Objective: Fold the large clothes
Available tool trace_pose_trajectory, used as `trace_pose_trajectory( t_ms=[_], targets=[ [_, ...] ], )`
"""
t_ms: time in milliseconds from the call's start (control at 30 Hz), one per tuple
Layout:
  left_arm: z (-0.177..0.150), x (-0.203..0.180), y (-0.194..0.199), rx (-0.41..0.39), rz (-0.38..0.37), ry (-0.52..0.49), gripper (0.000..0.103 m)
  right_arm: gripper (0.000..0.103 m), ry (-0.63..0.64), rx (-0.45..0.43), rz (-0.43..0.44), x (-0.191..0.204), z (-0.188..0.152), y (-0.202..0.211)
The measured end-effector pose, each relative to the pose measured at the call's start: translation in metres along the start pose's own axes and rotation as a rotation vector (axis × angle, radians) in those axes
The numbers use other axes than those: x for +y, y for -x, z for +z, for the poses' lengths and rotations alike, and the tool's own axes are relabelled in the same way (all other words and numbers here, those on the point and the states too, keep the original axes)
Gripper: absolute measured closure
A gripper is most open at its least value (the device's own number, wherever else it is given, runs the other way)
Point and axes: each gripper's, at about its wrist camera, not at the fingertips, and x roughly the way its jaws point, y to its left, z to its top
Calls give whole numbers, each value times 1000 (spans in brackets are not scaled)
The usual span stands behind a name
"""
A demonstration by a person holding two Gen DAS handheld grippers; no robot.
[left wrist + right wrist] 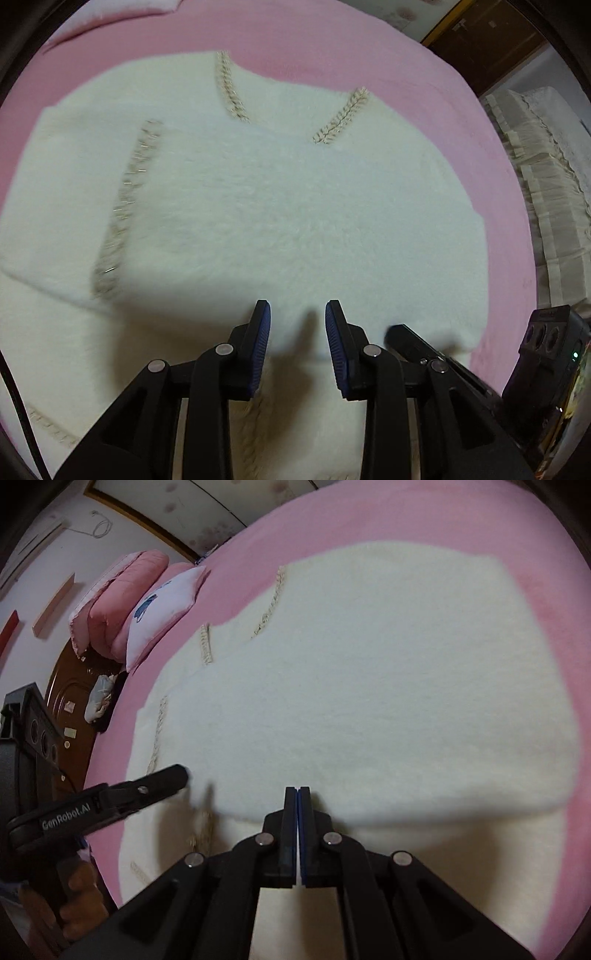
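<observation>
A fluffy white sweater (277,206) with beige braided trim lies on the pink bed (332,48). Its lower part is folded up over the body, and the fold's edge hangs in the air in front of both grippers. My left gripper (297,314) is open just above the fabric, holding nothing. My right gripper (297,792) is shut at the raised fold edge of the sweater (369,686), with a thin white strip showing between its pads. The left gripper also shows in the right wrist view (177,775), and the right gripper shows in the left wrist view (410,338).
Pink quilts and a white pillow (162,602) are stacked at the head of the bed. A dark wooden door (70,698) is to the left. A cream ruffled cover (546,184) lies beyond the bed's right side.
</observation>
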Motion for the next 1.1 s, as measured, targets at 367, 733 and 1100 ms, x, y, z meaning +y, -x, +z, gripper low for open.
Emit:
trace_pose_trajectory(
  t_ms=[367, 733, 1100],
  targets=[
    [59, 5, -35, -164, 252, 74, 77, 103, -228, -134, 66, -64, 99, -22],
    [51, 74, -23, -174, 310, 113, 88, 103, -394, -270, -150, -153, 122, 40],
    [32, 83, -17, -154, 274, 62, 87, 103, -470, -211, -173, -124, 67, 51]
  ],
)
